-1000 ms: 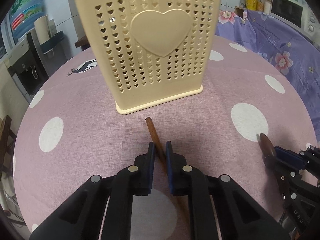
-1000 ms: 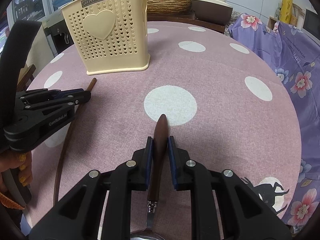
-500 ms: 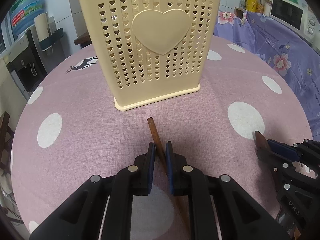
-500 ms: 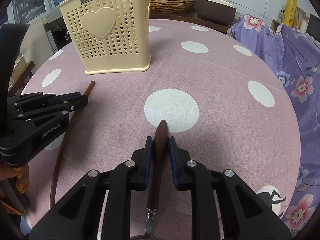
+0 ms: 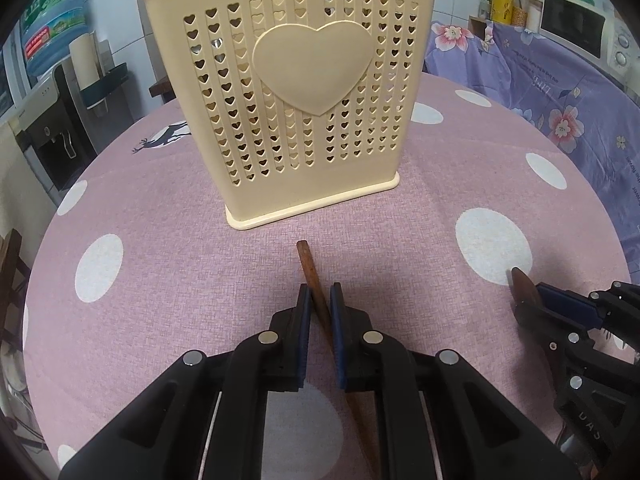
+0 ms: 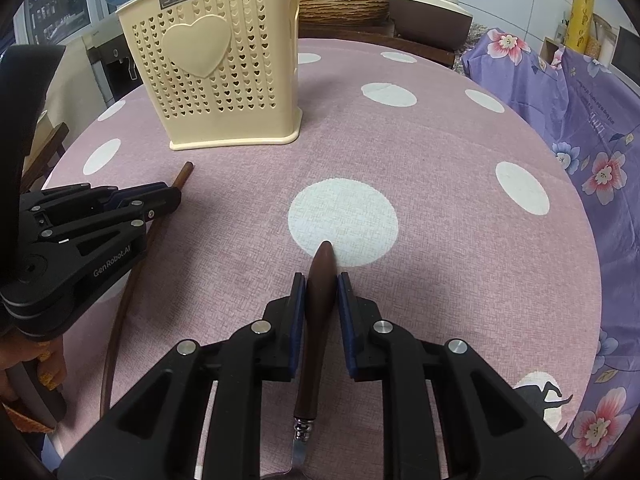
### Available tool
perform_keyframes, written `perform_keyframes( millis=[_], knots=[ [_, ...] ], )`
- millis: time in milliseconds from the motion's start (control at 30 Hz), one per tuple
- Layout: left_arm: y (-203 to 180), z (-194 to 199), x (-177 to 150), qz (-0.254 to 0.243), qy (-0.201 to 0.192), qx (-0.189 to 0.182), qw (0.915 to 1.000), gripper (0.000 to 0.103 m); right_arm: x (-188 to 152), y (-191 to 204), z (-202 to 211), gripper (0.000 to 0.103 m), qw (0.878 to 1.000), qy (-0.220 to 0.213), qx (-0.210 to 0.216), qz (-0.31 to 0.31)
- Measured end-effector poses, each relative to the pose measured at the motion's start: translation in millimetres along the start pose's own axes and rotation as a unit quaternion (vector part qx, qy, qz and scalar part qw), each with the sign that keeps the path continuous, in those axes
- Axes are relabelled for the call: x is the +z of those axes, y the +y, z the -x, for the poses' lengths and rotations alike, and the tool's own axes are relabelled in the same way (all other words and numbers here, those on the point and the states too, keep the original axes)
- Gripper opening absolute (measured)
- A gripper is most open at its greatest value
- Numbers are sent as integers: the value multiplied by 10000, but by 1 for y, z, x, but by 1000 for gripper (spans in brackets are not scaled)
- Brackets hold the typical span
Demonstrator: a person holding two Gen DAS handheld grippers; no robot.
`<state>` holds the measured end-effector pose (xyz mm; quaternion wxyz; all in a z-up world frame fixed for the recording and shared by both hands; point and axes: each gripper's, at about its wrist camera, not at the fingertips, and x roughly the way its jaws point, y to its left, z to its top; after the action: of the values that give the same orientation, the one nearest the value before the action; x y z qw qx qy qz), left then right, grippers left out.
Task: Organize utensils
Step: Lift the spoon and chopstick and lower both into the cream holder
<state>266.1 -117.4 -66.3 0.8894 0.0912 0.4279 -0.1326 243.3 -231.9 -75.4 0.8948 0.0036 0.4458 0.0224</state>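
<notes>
The round worktop (image 6: 440, 128), under a pink cloth with white dots, carries a cream perforated utensil holder (image 5: 296, 96) that stands upright near its far-left part, a raised heart on its front wall. In the right wrist view the left tool (image 6: 174, 196) reaches in low from the left edge, roughly level with the cloth, its tips pointing toward the holder's base; the person's hand (image 6: 38, 364) grips its handle at the lower left. Its jaws are drawn close around a thin brown stick (image 5: 310, 268), whose blunt end pokes out ahead of the pads and stops just short of the holder; whether the pads truly pinch it is hard to tell, since a sliver of gap seems to show on one side. The right tool (image 6: 322, 284) also sits low over the cloth, aimed at a white dot, jaws narrowed onto the dark wooden handle of a spoon-like utensil (image 6: 316, 320), the metal neck trailing back underneath.
</notes>
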Motion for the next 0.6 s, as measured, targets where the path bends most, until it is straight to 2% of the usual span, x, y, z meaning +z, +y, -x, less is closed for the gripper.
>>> perform_keyframes(
  millis=[100,267,600],
  knots=[
    [4,1,0,79,10,-123,9999,8,-1,-2,1,17,9999,-31,73,-104],
    [12,15,3,170,-197,-247,9994,8,1,-7,9,17,9992,-189,221,-281],
    [43,87,14,498,-916,-804,9913,8,18,-4,62,16,9951,-896,363,-198]
  ],
)
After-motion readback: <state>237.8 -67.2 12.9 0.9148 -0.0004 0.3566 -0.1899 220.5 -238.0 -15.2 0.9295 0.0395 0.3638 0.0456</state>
